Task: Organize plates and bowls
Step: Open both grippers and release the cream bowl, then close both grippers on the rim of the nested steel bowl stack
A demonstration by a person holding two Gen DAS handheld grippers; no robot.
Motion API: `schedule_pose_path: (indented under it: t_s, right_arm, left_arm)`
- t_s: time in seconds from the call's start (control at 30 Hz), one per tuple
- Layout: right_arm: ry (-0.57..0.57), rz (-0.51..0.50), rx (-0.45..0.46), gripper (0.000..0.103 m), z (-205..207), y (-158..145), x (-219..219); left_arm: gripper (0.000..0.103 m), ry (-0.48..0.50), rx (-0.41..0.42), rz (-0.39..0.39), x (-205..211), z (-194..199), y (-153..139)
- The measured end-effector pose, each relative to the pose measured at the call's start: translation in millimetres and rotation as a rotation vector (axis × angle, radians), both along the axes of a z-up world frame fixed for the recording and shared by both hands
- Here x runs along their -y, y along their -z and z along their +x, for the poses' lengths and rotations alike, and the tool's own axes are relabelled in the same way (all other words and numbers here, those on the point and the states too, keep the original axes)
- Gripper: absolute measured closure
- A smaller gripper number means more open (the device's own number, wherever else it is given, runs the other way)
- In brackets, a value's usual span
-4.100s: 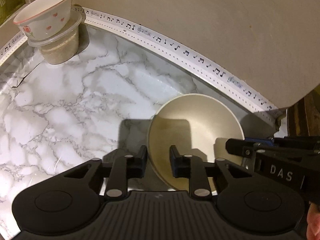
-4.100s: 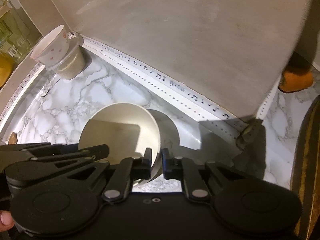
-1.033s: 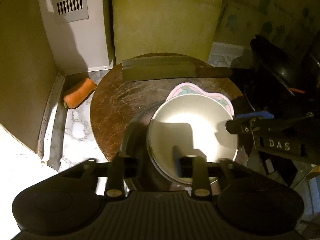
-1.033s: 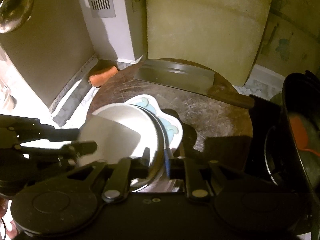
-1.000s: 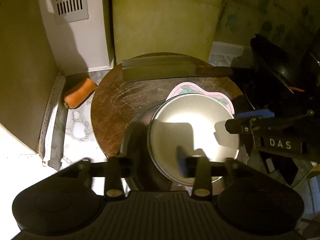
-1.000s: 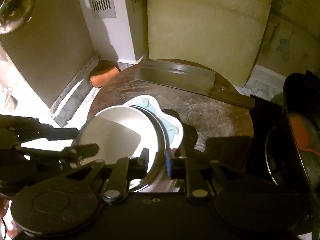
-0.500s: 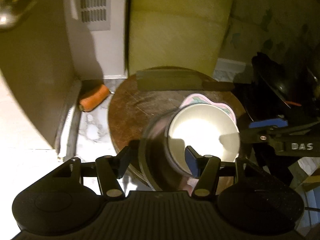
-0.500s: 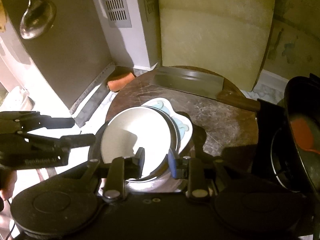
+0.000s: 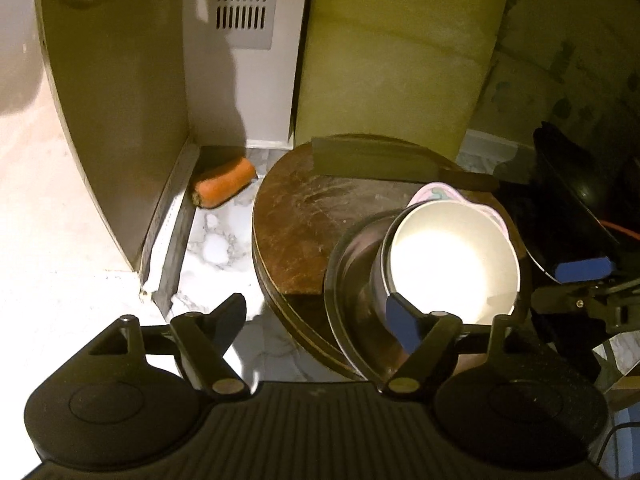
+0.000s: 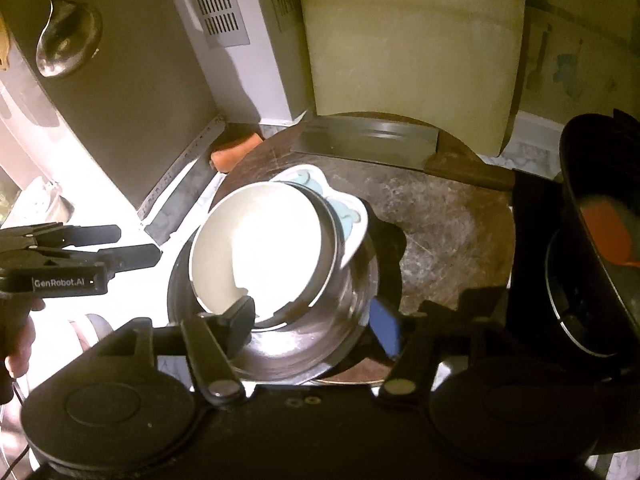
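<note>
A cream bowl [image 9: 454,258] [image 10: 262,252] sits inside a steel bowl [image 9: 352,292] [image 10: 316,332], on a pastel patterned plate [image 9: 440,192] [image 10: 348,216], all on a round dark wooden board [image 9: 304,224] [image 10: 448,216]. My left gripper [image 9: 318,314] is open and empty, just left of the stack; it also shows in the right wrist view [image 10: 116,246]. My right gripper [image 10: 316,322] is open and empty, its jaws either side of the steel bowl's near edge.
A cleaver [image 9: 380,162] [image 10: 368,138] lies at the back of the board. A carrot [image 9: 224,186] lies on the marble counter by a grey panel [image 9: 120,92]. A black pan with a red spatula [image 10: 608,228] stands right. A ladle [image 10: 64,36] hangs on the panel.
Both grippers carried the cream bowl from the marble shelf to the board, set it into the steel bowl, then let go; both have opened wide and drawn back.
</note>
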State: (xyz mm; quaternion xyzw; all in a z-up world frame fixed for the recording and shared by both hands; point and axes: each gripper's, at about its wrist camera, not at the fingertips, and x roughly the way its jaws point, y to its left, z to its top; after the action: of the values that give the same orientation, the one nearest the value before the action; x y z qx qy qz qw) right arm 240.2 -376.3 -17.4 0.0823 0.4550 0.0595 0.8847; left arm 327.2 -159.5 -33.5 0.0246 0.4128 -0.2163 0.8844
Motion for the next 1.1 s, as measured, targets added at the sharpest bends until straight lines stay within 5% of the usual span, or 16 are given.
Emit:
schedule_pose_path:
  t_s: [0.43,0.83,1.1]
  right_arm:
    - [0.039,0.038,-0.043,0.039,17.1,33.6,19.9]
    - [0.007,0.037,-0.09,0.056,23.8,48.2,24.5]
    - [0.027,0.046,-0.107,0.069,37.5,59.6,28.5]
  left_arm:
    - [0.026,-0.014,-0.033,0.029,13.2,12.4,36.9]
    - [0.029,-0.015,-0.083,0.038,23.9,21.2,46.0]
    - [0.049,-0.008,-0.11,0.035,27.1,28.1,53.1]
